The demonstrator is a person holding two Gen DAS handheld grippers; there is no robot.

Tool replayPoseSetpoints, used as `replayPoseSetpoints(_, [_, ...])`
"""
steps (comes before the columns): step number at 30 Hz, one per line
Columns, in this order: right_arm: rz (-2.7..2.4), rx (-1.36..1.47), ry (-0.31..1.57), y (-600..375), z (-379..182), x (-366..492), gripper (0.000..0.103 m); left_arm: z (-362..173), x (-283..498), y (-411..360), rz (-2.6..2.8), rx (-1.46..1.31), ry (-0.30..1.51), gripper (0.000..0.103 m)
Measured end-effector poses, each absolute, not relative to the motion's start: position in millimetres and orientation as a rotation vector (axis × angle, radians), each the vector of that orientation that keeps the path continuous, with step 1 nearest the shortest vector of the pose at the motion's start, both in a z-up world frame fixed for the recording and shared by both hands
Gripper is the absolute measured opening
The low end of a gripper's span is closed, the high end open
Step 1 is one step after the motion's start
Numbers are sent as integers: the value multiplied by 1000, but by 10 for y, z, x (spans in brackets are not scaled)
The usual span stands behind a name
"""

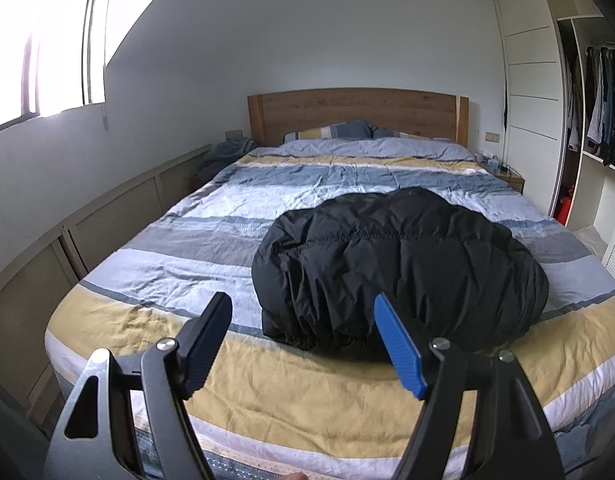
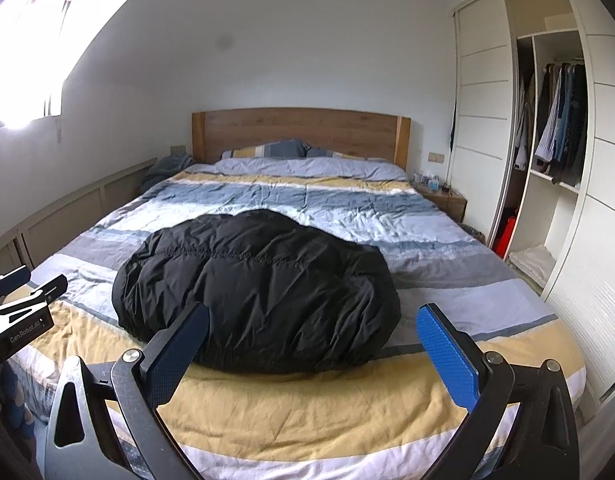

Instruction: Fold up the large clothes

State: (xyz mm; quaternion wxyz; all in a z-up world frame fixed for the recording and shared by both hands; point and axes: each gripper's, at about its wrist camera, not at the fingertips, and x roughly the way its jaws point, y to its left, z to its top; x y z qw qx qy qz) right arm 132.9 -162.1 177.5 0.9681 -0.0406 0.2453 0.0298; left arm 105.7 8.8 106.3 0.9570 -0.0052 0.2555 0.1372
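Observation:
A black puffy jacket (image 1: 399,268) lies in a rounded, folded bundle on the striped bed cover (image 1: 187,248), near the foot of the bed. It also shows in the right wrist view (image 2: 259,288). My left gripper (image 1: 303,308) is open and empty, held above the foot of the bed just short of the jacket's near left edge. My right gripper (image 2: 313,318) is open and empty, held just short of the jacket's near right edge. The left gripper also shows at the left edge of the right wrist view (image 2: 31,278).
The bed has a wooden headboard (image 1: 357,114) and pillows (image 1: 335,131). An open wardrobe (image 2: 547,152) with hanging clothes stands at the right. A nightstand (image 2: 441,196) sits by the headboard. Low wall panels (image 1: 107,224) and a bright window (image 1: 47,48) are on the left.

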Motion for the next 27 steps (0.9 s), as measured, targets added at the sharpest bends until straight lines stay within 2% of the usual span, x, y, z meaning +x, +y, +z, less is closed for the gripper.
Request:
replayPoseSetpoints(14, [61,-86,634,-1544,1331,1678,102,584,1344,289,279,-41,636,72])
replayPoseSetpoints(27, [49,-76,683,-1583,1138,1821,102,421,1497,320,265,-35,684,72])
